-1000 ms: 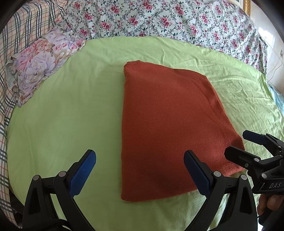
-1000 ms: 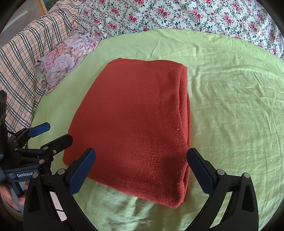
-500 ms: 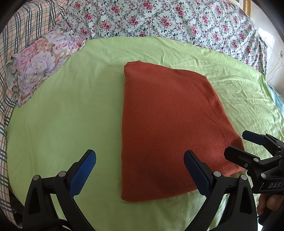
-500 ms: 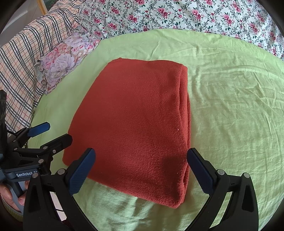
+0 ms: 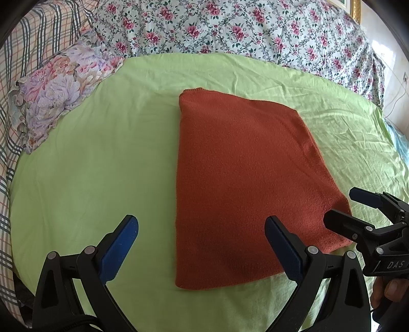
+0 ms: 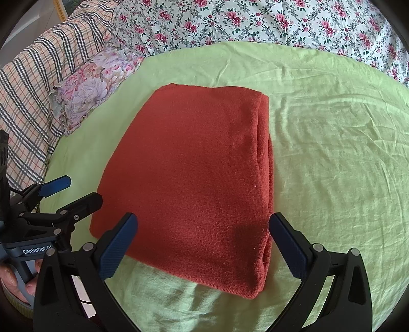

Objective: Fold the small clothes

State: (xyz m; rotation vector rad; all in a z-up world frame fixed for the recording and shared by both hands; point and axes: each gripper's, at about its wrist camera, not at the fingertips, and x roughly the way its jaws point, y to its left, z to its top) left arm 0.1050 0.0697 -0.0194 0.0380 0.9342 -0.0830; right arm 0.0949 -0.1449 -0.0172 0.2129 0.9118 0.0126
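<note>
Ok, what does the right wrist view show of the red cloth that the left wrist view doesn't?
Only the right wrist view shows the stacked layers along the red cloth's right edge, and the left tongs open at far left. Only the left wrist view shows a gold frame at top right, and the right tongs open by the cloth's near right corner. Both show the cloth folded on the green sheet, a floral pillow and a plaid blanket.

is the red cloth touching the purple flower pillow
Apart. The right wrist view shows bare green sheet between the red cloth and the flower pillow.
</note>
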